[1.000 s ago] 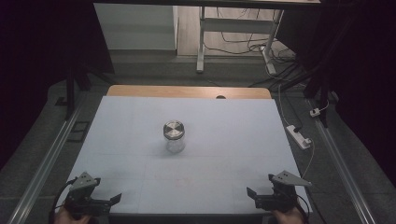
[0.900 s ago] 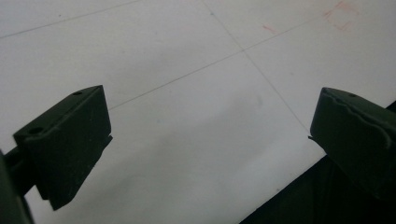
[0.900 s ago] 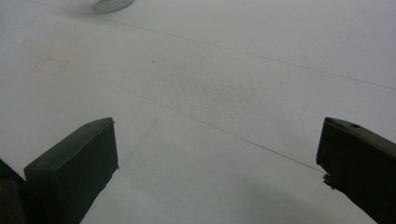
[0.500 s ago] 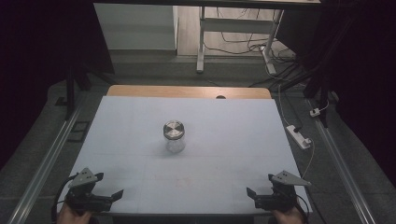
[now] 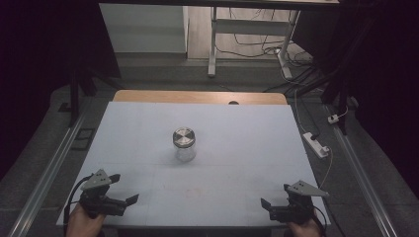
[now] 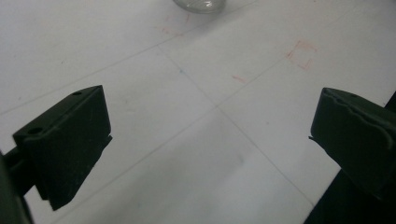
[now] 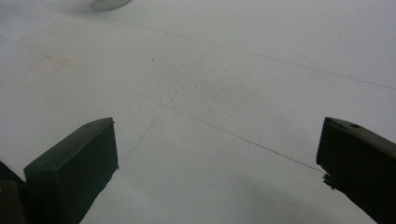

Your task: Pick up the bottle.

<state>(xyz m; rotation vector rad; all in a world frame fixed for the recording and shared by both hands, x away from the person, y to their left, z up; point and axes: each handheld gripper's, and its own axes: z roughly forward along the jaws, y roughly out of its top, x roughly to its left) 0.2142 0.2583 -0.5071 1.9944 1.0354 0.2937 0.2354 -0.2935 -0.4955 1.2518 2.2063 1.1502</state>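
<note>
I note that my left gripper (image 5: 121, 188) has edged forward and inward from the near table corner over the past second, jaws spread wide and empty, while my right gripper (image 5: 271, 205) has held its place, equally wide. The lidded glass jar (image 5: 184, 144) stands upright mid-table (image 5: 257, 148), well apart from both. I judge the approach has only begun.

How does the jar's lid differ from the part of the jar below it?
The lid is dull grey metal, while the jar body is clear glass. The lid is a flat disc seen from above; the body is rounded and see-through, showing the white table behind. Both are round and much the same width.
</note>
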